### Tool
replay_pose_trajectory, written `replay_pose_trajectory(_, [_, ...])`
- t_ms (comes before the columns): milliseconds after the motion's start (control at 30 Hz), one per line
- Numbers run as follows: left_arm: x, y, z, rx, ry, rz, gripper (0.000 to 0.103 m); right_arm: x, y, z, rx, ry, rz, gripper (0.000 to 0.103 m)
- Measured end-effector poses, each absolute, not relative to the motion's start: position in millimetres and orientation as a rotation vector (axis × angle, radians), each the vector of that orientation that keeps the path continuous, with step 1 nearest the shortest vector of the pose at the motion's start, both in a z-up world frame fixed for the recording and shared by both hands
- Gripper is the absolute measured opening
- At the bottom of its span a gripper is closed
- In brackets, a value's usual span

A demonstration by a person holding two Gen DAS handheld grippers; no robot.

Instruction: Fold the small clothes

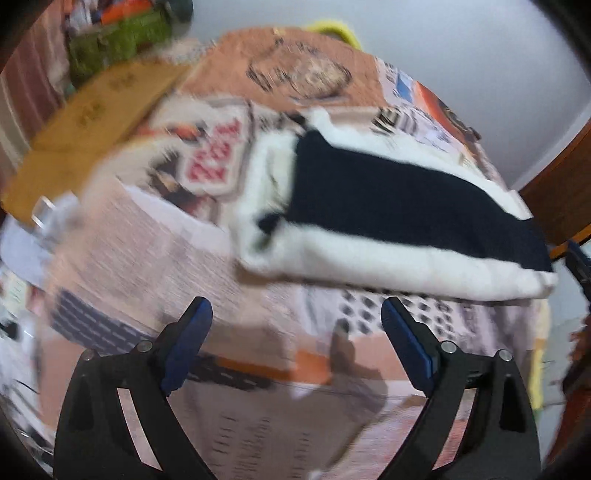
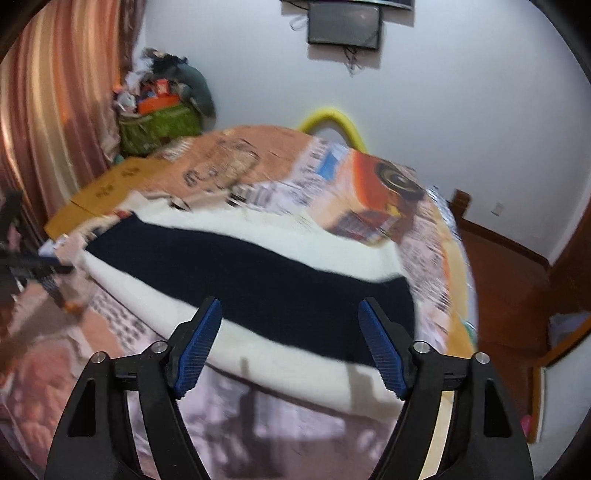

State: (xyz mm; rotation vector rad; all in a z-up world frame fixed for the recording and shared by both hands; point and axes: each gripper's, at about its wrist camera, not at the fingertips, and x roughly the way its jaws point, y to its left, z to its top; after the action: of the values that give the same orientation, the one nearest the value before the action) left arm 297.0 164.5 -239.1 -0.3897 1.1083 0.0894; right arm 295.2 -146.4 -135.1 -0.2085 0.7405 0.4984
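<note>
White-and-black folded garment (image 2: 258, 280) beyond wide-apart right gripper (image 2: 290, 347), untouched

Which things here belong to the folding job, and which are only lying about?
For the job:
- black and white garment, folded on the printed table cover
- left gripper, open
- right gripper, open

Lying about:
- cardboard sheet
- green bag of clutter
- wall screen

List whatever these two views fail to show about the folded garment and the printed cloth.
- Left wrist view: printed cloth lettering unreadable, smeared by motion blur.
- Left wrist view: garment left end smeared; its folds unclear.
- Right wrist view: garment near edge partly hidden behind the right gripper fingers.
- Both views: garment type and its underside hidden.
</note>
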Motion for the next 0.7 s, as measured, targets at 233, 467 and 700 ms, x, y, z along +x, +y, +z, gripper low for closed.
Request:
replay_pose_trajectory(233, [319, 168, -270, -0.684, 1.132, -0.004, 0.093, 319, -108, -169, -0.205, 0.798, 0.547, 0.076])
replay_pose_trajectory(467, [350, 194, -279, -0.889, 1.016, 0.019, 0.093, 344, -95, -214, -0.166, 0.909, 0.530, 0.077])
replay_pose_trajectory(700, [384, 195, -282, -0.788, 0.990, 0.149, 0.049, 342, -101, -213, -0.121, 0.898, 0.562, 0.080])
